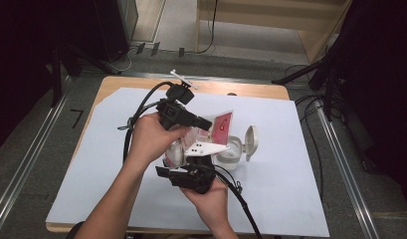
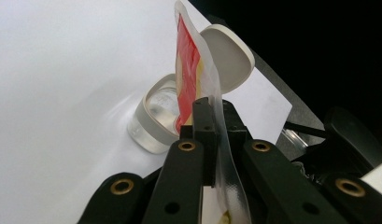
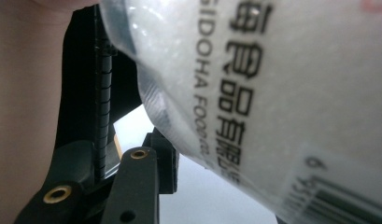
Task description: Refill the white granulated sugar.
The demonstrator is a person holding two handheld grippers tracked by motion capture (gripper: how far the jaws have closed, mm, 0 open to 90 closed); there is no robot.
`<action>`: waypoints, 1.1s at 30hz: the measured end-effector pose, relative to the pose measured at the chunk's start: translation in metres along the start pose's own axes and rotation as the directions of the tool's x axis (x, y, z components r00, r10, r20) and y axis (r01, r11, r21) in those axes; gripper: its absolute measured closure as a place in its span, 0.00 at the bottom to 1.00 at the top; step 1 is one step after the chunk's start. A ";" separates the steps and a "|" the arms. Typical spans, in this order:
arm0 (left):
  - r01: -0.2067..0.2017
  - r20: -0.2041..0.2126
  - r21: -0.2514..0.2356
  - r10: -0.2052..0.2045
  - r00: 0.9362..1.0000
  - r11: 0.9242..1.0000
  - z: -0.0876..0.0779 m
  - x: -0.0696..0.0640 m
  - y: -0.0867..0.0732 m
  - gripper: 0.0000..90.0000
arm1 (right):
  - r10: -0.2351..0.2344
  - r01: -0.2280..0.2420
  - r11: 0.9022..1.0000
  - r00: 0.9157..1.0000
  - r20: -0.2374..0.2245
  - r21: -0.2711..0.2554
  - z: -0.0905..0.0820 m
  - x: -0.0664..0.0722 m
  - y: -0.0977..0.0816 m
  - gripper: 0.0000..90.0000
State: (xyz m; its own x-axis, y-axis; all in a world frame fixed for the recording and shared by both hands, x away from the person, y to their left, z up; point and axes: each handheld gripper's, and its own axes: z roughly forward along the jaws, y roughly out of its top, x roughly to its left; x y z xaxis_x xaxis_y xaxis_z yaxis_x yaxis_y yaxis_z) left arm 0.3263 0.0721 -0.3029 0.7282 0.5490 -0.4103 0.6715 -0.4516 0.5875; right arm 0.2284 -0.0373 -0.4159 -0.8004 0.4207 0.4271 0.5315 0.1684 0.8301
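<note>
A red and white snack pouch (image 1: 222, 124) is held up between both grippers over the table. My left gripper (image 1: 207, 124) is shut on the pouch's thin sealed edge (image 2: 186, 60); in the left gripper view its jaws (image 2: 212, 116) pinch the clear film. My right gripper (image 1: 173, 164) comes from below at the pouch's other end. In the right gripper view the printed pouch (image 3: 272, 93) lies against the one visible jaw of that gripper (image 3: 212, 172); the other jaw is hidden behind it. A clear round container (image 1: 230, 152) with its hinged lid (image 1: 251, 141) open stands just right of the hands.
A white sheet (image 1: 290, 189) covers the wooden table (image 1: 251, 89). Black cables (image 1: 243, 204) trail from the grippers toward the front edge. Dark stands and floor rails flank the table on both sides.
</note>
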 end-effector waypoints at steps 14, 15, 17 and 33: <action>-0.013 -0.017 -0.021 0.012 1.000 1.000 -0.002 -0.003 0.000 0.99 | 0.008 -0.009 1.000 1.000 -0.010 -0.018 0.001 0.000 0.003 0.70; -0.033 -0.015 -0.033 0.033 0.999 0.999 -0.003 -0.004 0.001 0.99 | 0.004 -0.005 1.000 1.000 -0.007 -0.019 0.001 0.000 0.004 0.70; -0.031 -0.011 -0.038 0.030 0.999 0.999 -0.004 -0.006 0.001 0.98 | -0.004 0.004 1.000 1.000 -0.005 -0.023 -0.001 0.000 0.004 0.70; -0.030 -0.017 -0.053 0.029 0.999 0.998 -0.005 -0.008 0.002 0.99 | -0.026 0.026 1.000 1.000 0.017 -0.007 -0.002 0.002 0.006 0.69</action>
State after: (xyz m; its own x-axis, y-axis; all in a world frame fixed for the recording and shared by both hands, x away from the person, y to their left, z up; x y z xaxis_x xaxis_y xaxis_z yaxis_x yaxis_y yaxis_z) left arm 0.3213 0.0703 -0.2954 0.7450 0.5475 -0.3812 0.6411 -0.4297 0.6359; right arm 0.2299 -0.0371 -0.4091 -0.8092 0.4313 0.3991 0.5083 0.1730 0.8436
